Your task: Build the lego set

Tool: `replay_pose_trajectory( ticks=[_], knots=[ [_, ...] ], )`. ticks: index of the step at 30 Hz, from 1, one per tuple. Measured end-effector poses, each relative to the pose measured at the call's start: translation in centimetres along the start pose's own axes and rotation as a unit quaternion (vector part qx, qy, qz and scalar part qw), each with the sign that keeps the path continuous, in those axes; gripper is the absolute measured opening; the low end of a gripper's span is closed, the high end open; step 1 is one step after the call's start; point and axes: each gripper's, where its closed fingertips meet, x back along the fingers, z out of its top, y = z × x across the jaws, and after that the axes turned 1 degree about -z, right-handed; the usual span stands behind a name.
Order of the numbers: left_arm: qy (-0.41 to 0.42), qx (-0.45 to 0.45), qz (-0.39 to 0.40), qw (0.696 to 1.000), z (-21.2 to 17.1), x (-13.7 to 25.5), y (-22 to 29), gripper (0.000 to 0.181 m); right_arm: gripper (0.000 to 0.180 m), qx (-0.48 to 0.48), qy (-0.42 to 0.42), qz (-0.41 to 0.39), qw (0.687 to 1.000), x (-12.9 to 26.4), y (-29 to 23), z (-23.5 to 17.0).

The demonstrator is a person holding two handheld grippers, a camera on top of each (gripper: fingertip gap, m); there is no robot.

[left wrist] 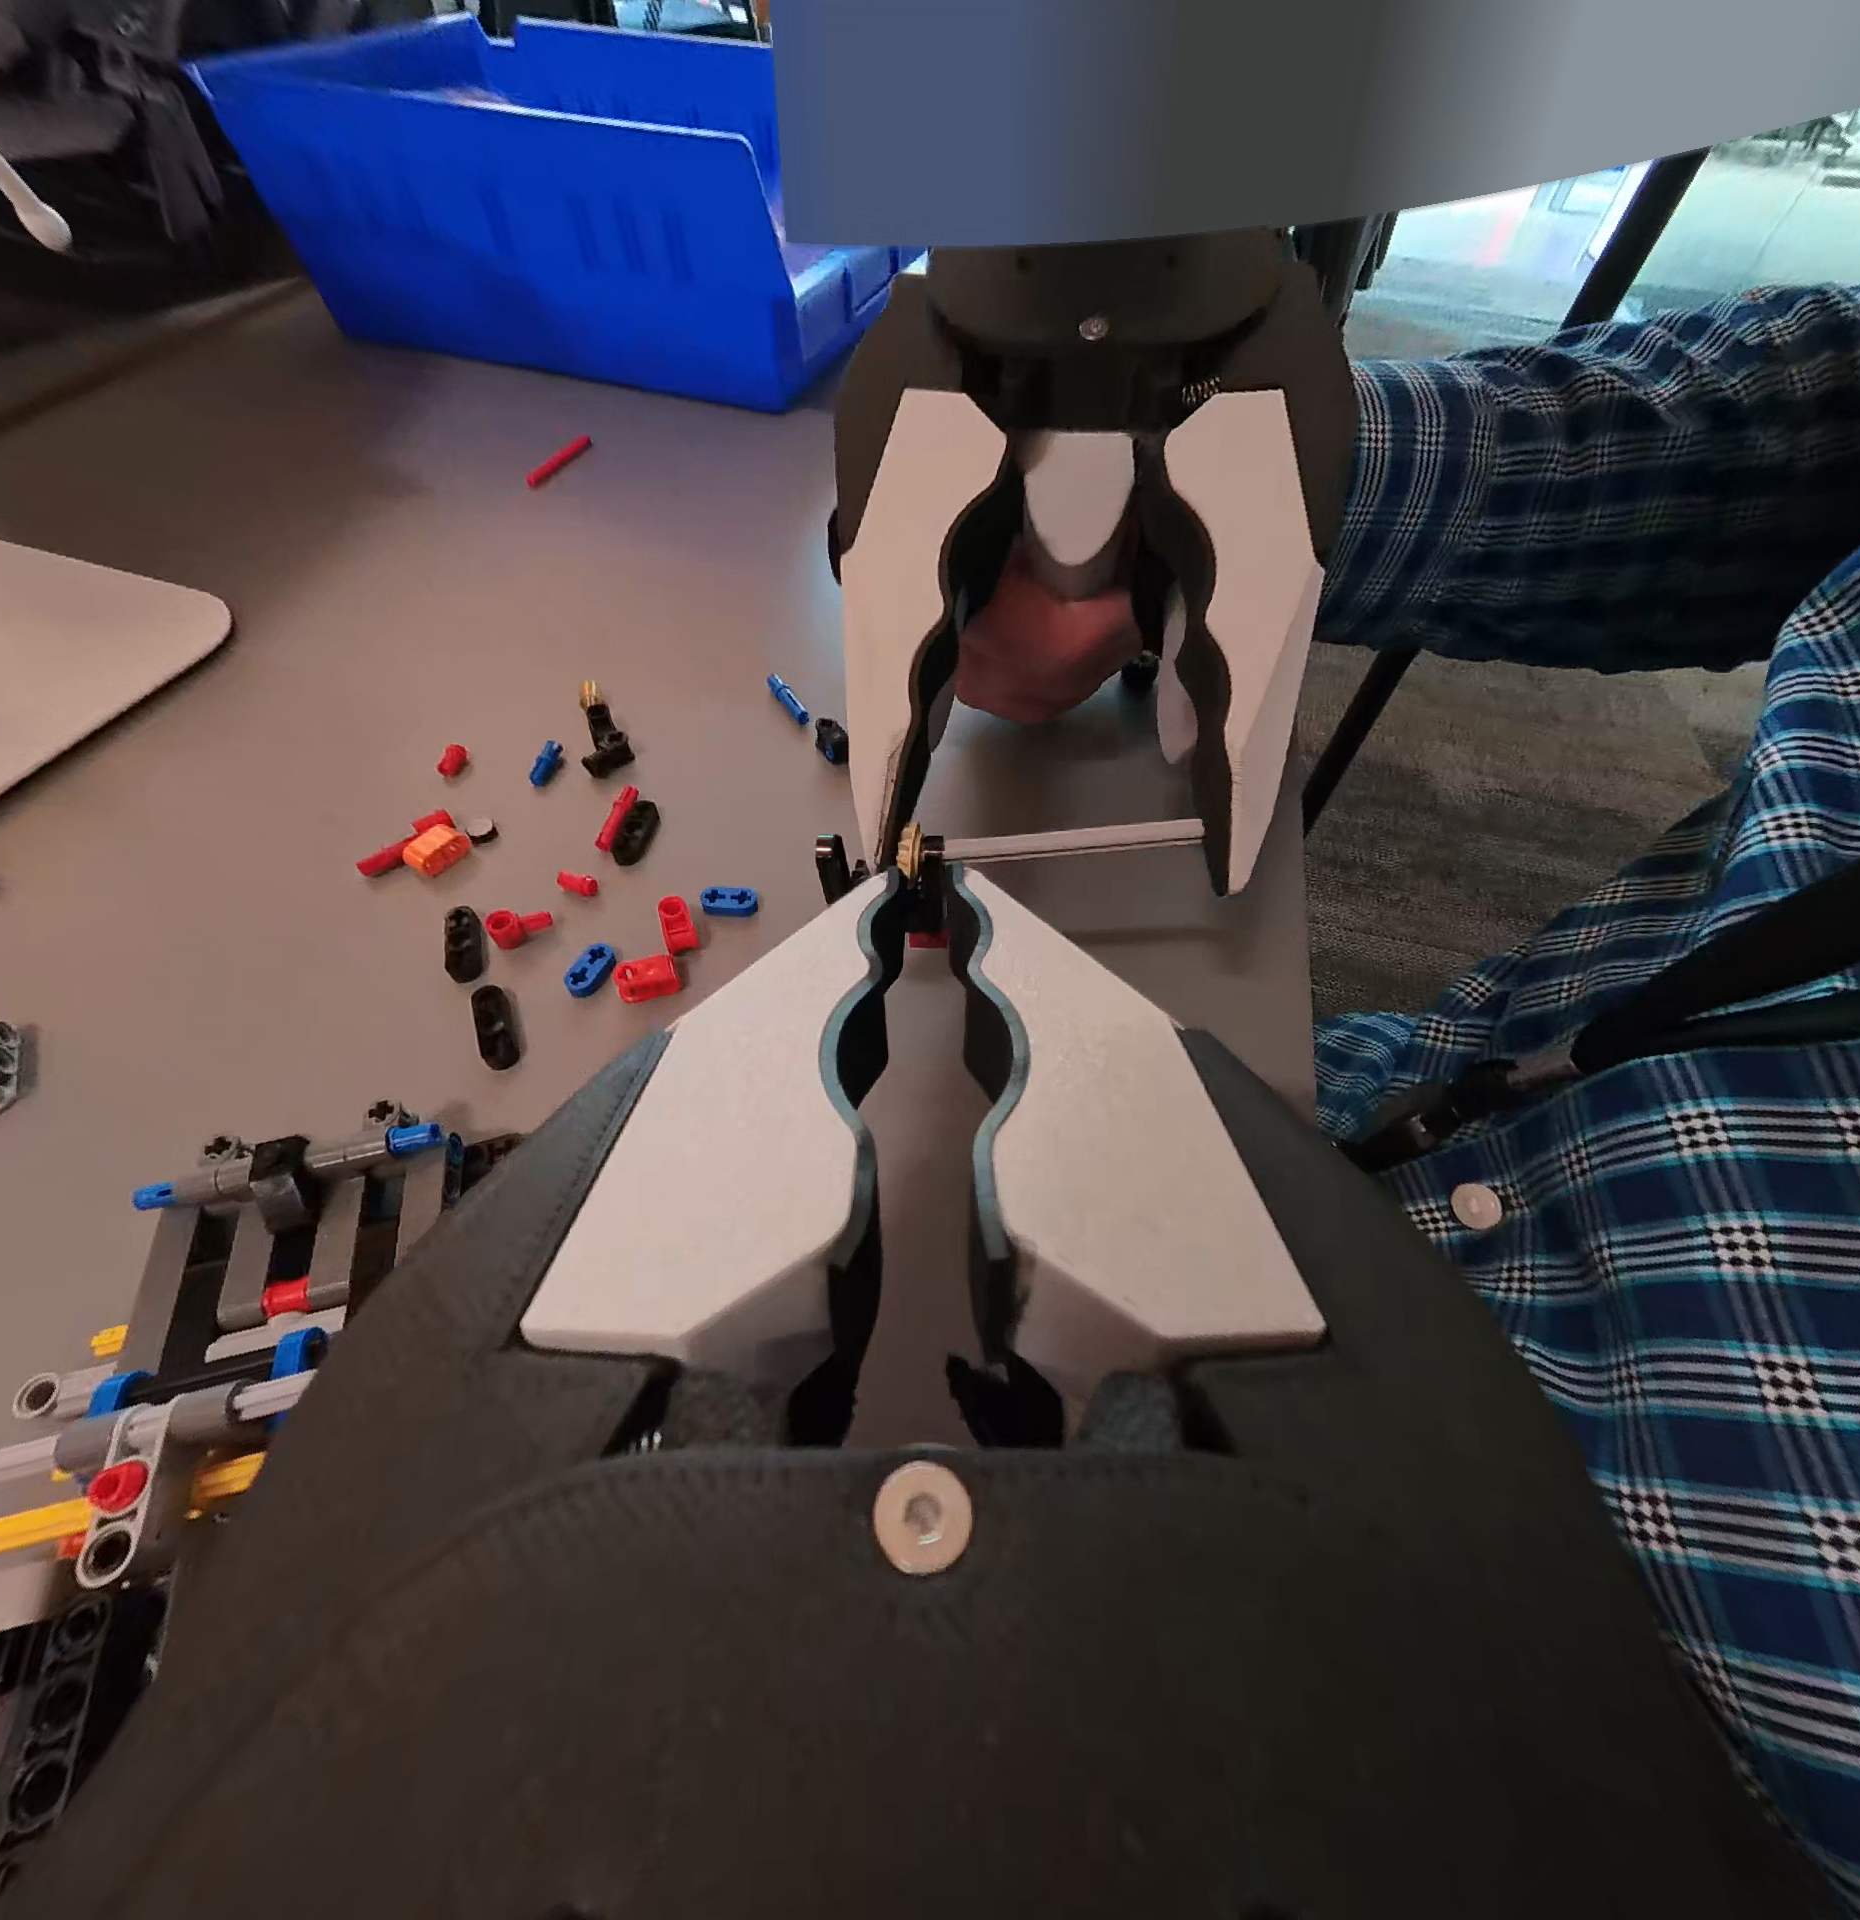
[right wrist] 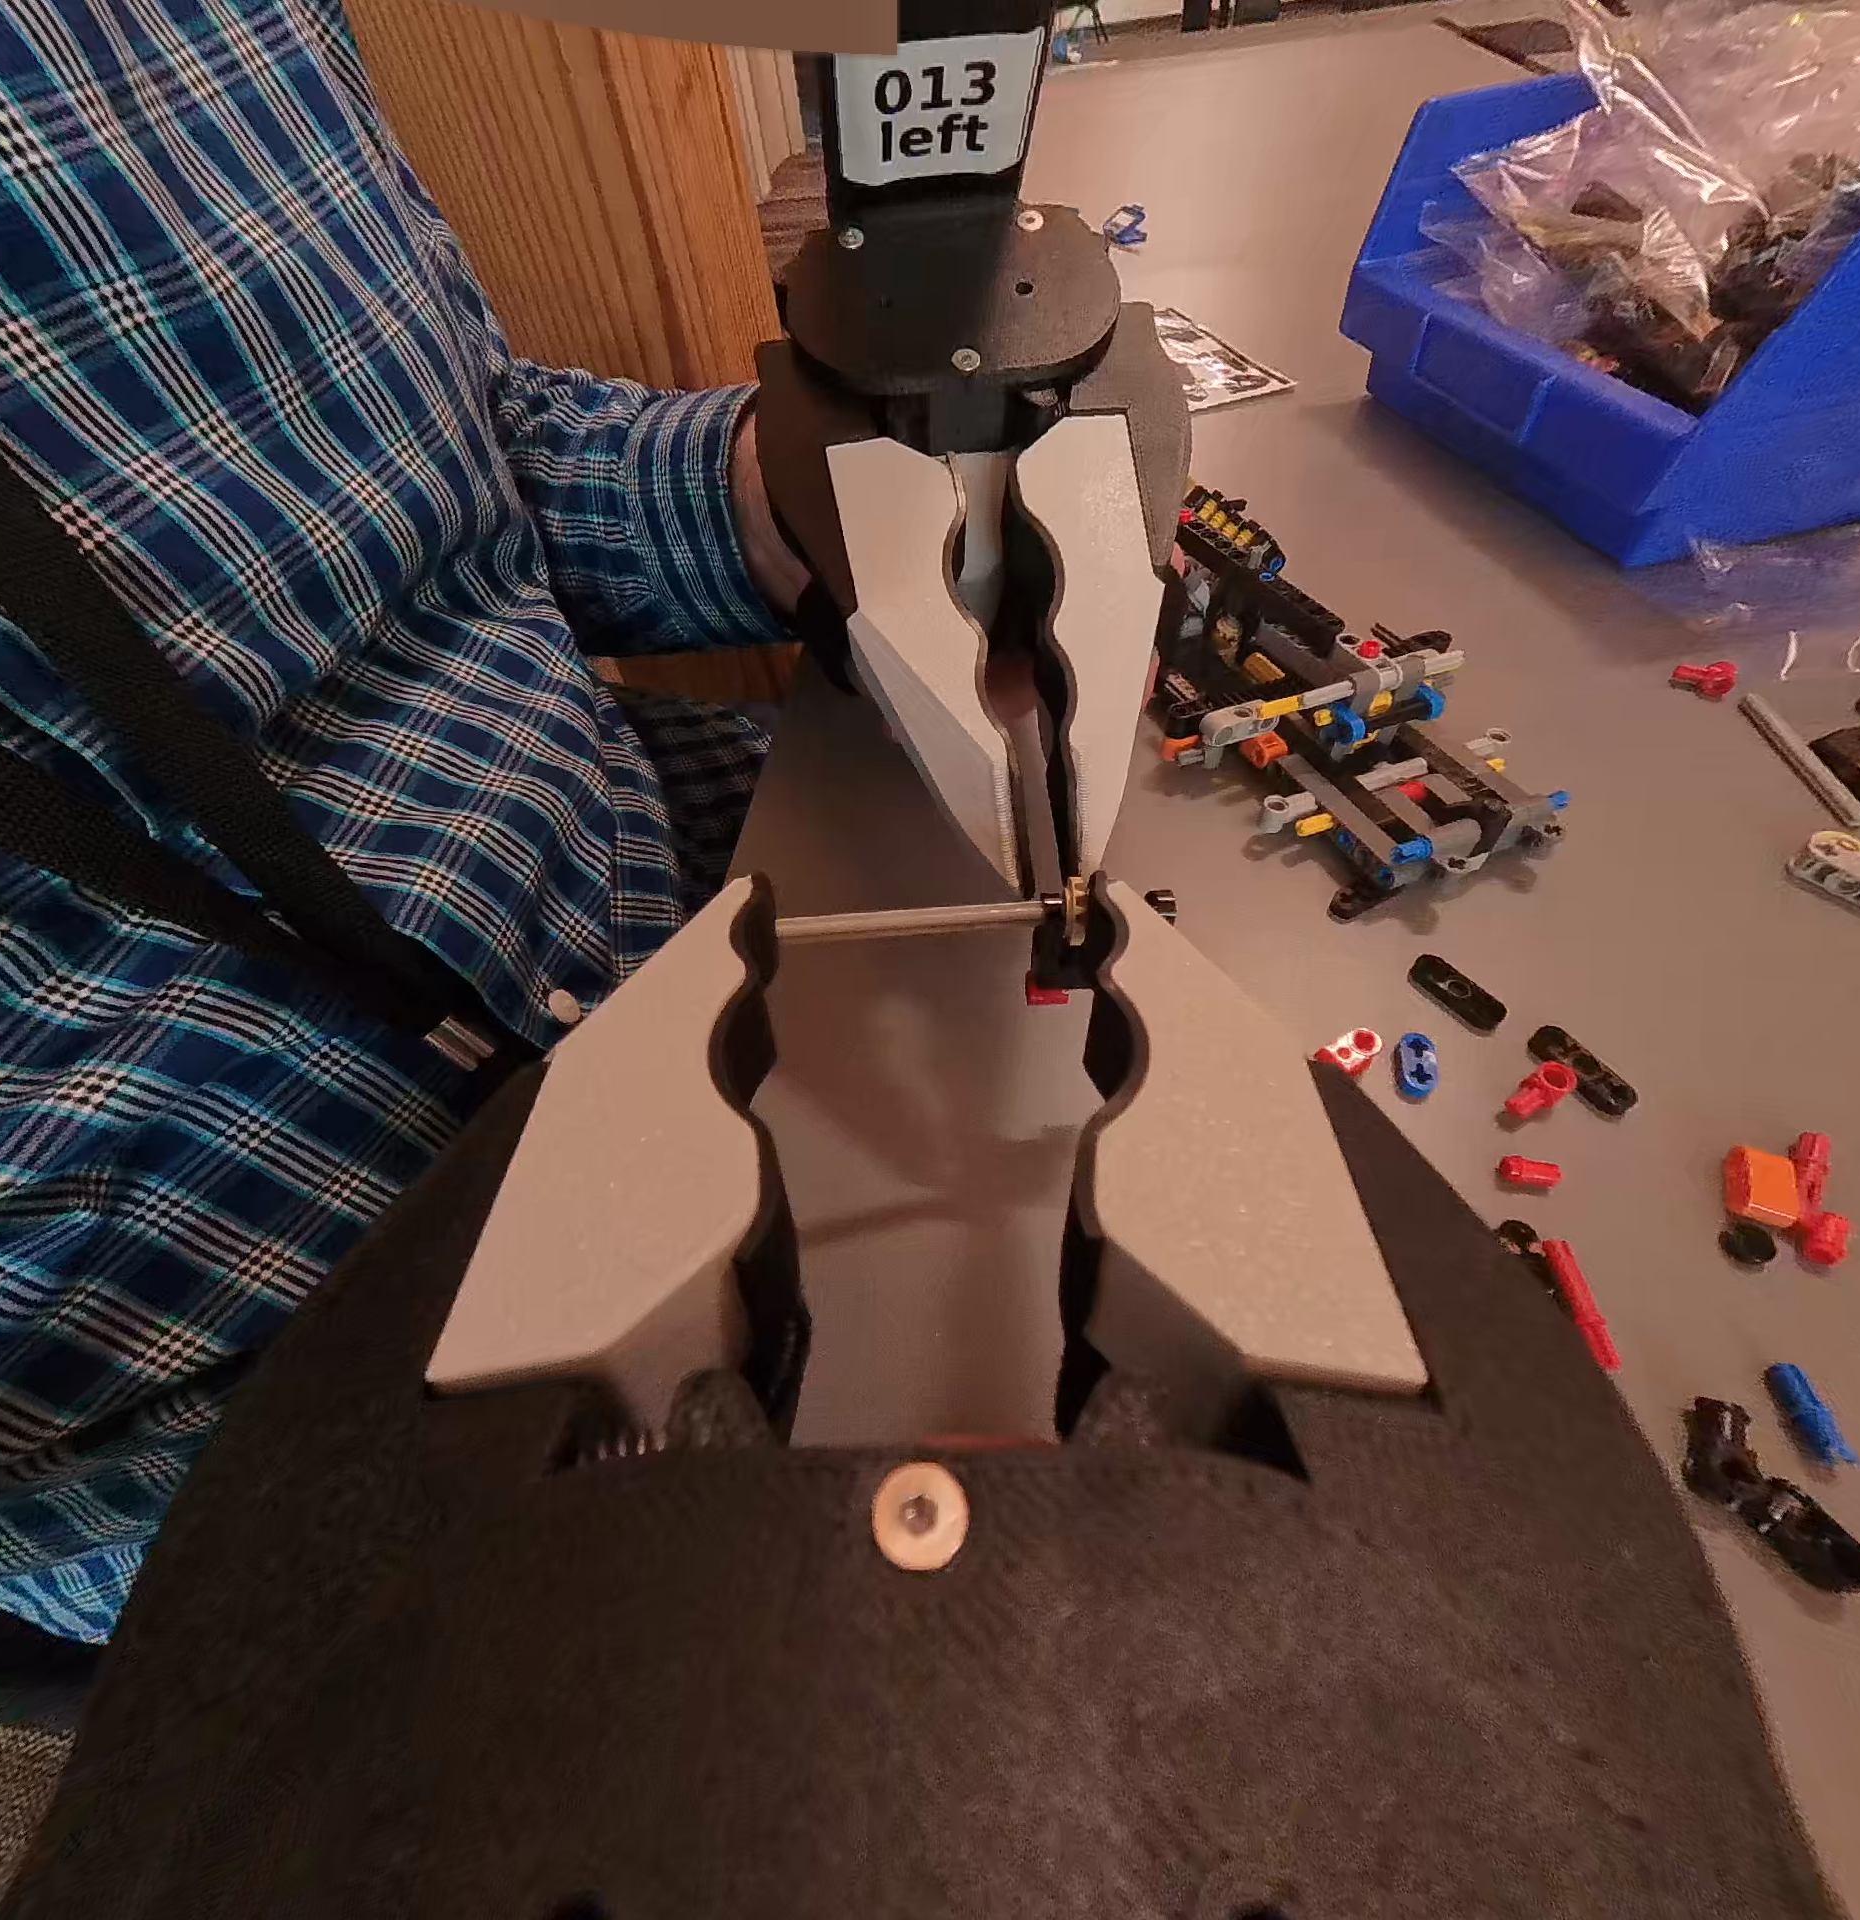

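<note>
Grey axle (right wrist: 910, 920) spanning right gripper (right wrist: 931, 902), its two fingers apart. Left gripper (left wrist: 924, 896) clamped on one black connector (left wrist: 924, 914) beside one tan gear (left wrist: 911, 844), mid-frame.

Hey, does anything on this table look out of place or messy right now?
Nothing looks damaged. Loose pieces lie scattered across the grey table rather than sorted, and one red pin sits apart from them, near the blue bin.
</note>
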Motion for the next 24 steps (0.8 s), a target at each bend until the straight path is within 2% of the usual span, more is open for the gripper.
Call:
replay_pose_trajectory(
  ticks=[8,24],
  knots=[
    [-0.041,-0.022,0.010,0.999,-1.0,-0.9,0.0,0.004,0.057,-0.011,0.014,0.013,1.000,0.0,0.0,0.2],
    [-0.028,0.000,-0.006,1.000,-0.5,-1.0,-0.3,0.000,0.057,-0.012,0.020,0.018,1.000,0.3,0.1,0.2]
  ],
)
